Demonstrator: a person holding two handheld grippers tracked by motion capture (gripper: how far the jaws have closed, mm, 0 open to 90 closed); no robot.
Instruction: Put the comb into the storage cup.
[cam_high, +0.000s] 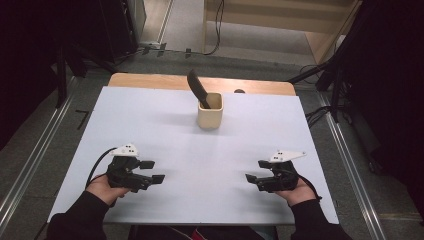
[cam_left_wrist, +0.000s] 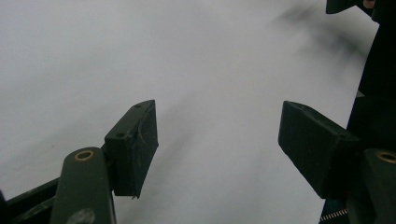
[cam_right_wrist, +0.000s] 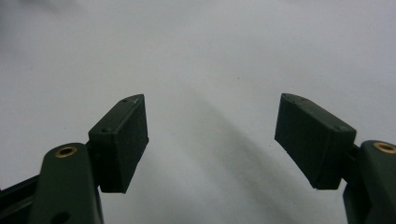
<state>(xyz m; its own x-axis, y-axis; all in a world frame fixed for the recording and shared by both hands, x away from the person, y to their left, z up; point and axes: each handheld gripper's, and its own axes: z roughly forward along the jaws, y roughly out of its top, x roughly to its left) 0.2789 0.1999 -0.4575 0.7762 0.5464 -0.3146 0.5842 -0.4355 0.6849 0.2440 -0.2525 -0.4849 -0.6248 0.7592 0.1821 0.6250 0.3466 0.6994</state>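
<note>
The black spatula (cam_high: 198, 90) stands in the beige cup (cam_high: 210, 111) at table centre-back, leaning toward eleven o'clock, roughly twelve o'clock from both wide-open, empty tongs, left gripper (cam_high: 152, 171) and right gripper (cam_high: 256, 170) seemingly equidistant.

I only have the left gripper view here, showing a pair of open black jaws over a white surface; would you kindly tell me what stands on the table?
Observer: A beige square-sided holder cup stands on the white table sheet, toward the far middle, seen in the high view.
Operator: Thank you, is anything in it?
Observer: Yes, a black flat-bladed utensil stands in it, leaning toward the far left.
Operator: And where is the right claw?
Observer: The right claw is low over the sheet at the near right, jaws wide apart and holding nothing.
Operator: How does my left claw sit against it?
Observer: The left claw mirrors it at the near left, and both point inward.
</note>
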